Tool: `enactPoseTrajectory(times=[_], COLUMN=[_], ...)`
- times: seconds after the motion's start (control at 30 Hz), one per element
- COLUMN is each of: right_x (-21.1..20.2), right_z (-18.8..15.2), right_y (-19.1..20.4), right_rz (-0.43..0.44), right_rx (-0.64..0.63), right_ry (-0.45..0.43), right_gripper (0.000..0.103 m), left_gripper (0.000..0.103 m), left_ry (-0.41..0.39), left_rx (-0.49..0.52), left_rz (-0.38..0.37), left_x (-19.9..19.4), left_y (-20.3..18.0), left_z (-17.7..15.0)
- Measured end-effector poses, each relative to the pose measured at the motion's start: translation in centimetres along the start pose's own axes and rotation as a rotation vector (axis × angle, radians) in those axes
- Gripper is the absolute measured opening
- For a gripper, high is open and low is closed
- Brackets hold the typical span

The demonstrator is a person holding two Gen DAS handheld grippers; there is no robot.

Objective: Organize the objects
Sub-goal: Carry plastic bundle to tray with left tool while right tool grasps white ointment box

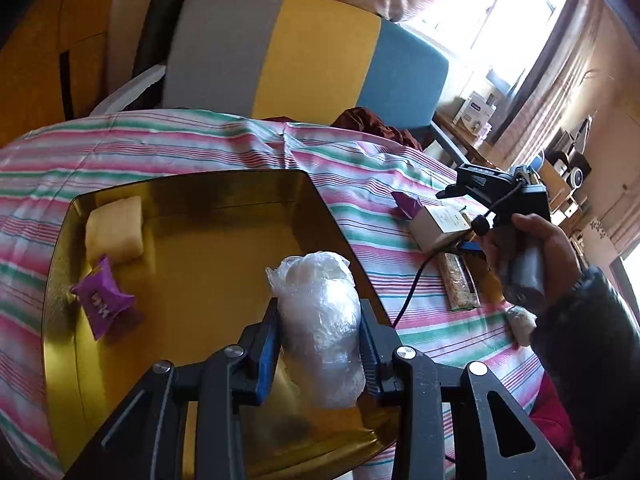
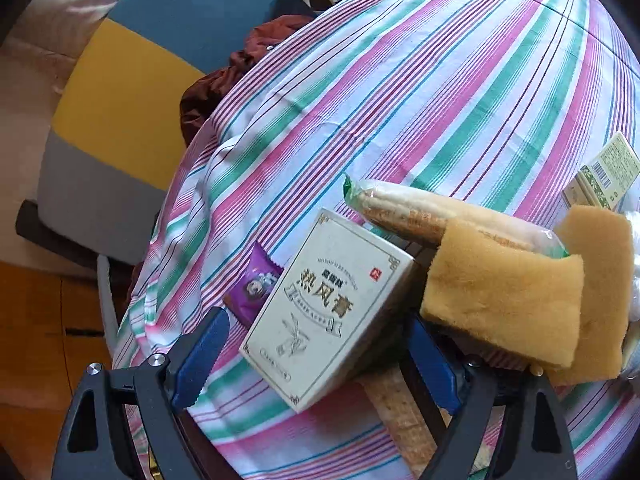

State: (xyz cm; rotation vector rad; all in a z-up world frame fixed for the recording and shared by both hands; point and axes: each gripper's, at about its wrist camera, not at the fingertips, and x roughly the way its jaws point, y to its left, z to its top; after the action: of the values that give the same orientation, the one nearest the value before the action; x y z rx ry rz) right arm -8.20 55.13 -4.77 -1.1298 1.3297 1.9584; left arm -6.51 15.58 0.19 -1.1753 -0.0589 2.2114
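Two snacks already lie in the gold tray [image 1: 192, 188] on the striped cloth [image 1: 180, 140]: a pale yellow packet [image 1: 116, 228] at its far left corner and a purple sachet [image 1: 102, 300] just nearer. The left gripper [image 1: 318, 320] pinches a clear plastic-wrapped bundle [image 1: 320, 320] above the tray's near right part. The right gripper [image 2: 316, 356] stands with fingers spread wide around a white box [image 2: 324, 304], not pressing it. Tan sponges [image 2: 504, 296] lie just right of the box.
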Motion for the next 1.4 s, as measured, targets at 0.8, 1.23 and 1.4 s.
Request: enactPoseTrajectory(times=[0.8,1.23,1.4], right_x=[-2.4,-4.4,-5.1], right_z=[-5.7,-7.5,-8.0], right_y=[1.8,-0.7,-0.2], right_rz=[-0.063,0.056,0.071], right_rx=[-0.619,-0.742,-0.766], right_ry=[0.036,-0.012,-0.033], right_gripper=[0.053,0.052,0.052], left_gripper=[0.036,0.036,0.036], left_ry=[-0.081,-0.103,-0.056], left_rx=[-0.136,-0.240,-0.194], left_rz=[0.098,0.274,0.265], left_x=[-6.1,-11.4,-9.2], left_y=[6.9,12.0,10.0], left_z=[-3.6,-6.8,-7.0])
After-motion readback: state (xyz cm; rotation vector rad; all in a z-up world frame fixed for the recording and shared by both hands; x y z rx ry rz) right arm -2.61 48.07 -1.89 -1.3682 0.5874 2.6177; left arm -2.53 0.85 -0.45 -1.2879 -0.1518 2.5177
